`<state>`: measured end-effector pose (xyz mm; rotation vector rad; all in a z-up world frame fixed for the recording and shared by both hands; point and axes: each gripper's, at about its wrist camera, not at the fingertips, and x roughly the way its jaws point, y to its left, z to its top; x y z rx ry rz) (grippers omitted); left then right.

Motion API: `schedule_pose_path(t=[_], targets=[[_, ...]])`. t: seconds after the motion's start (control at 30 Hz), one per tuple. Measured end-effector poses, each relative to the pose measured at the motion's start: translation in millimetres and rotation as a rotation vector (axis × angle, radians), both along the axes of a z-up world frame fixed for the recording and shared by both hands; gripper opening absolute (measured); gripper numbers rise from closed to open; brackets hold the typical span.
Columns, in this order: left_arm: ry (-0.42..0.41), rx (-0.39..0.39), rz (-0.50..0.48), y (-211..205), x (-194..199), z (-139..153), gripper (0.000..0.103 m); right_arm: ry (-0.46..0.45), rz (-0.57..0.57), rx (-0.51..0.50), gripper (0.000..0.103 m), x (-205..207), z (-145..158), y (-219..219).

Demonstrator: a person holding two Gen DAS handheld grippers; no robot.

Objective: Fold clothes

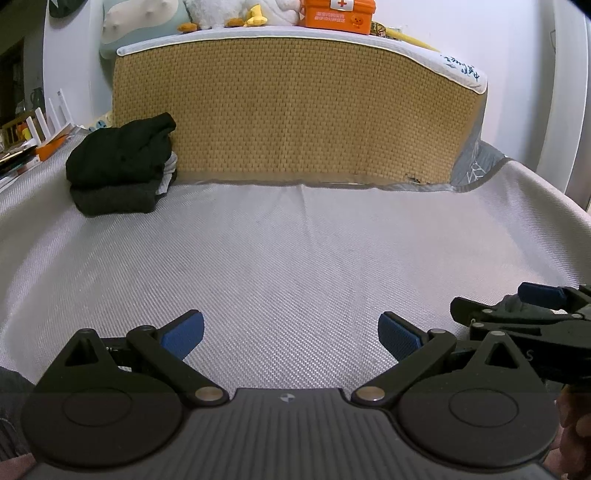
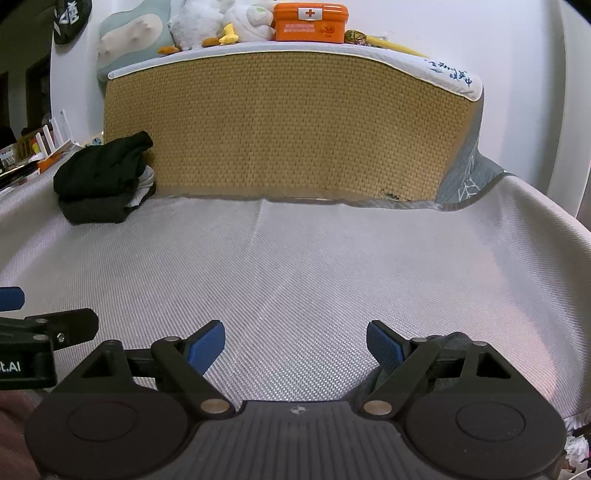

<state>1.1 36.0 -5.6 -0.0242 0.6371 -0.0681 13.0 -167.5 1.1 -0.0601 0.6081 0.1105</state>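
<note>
A stack of folded dark clothes (image 1: pixel 122 166) (image 2: pixel 101 179) lies at the far left of the grey woven bed cover (image 1: pixel 295 258) (image 2: pixel 314 266), against the upright mattress. A pale garment edge shows between the dark layers. My left gripper (image 1: pixel 291 338) hovers low over the near part of the cover, open, with nothing between its blue pads (image 1: pixel 184 334). My right gripper (image 2: pixel 295 349) is also open and empty, beside the left one. A bit of dark cloth (image 2: pixel 452 341) shows behind its right finger. Each gripper appears at the edge of the other's view.
A mattress with a woven straw face (image 1: pixel 295 110) stands upright at the back. On top sit plush toys (image 1: pixel 229 13) and an orange first-aid box (image 1: pixel 338 14). Shelves with clutter (image 1: pixel 26 140) lie far left. A hand (image 1: pixel 572 432) shows at the lower right.
</note>
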Motion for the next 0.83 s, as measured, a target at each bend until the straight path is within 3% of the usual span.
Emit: schedule_pose_path(t=[0.83], targets=[[-0.003, 0.001, 0.007, -2.7, -2.7, -0.7, 0.103, 0.005, 0.003, 0.0, 0.086, -2.4, -0.6, 1.6]])
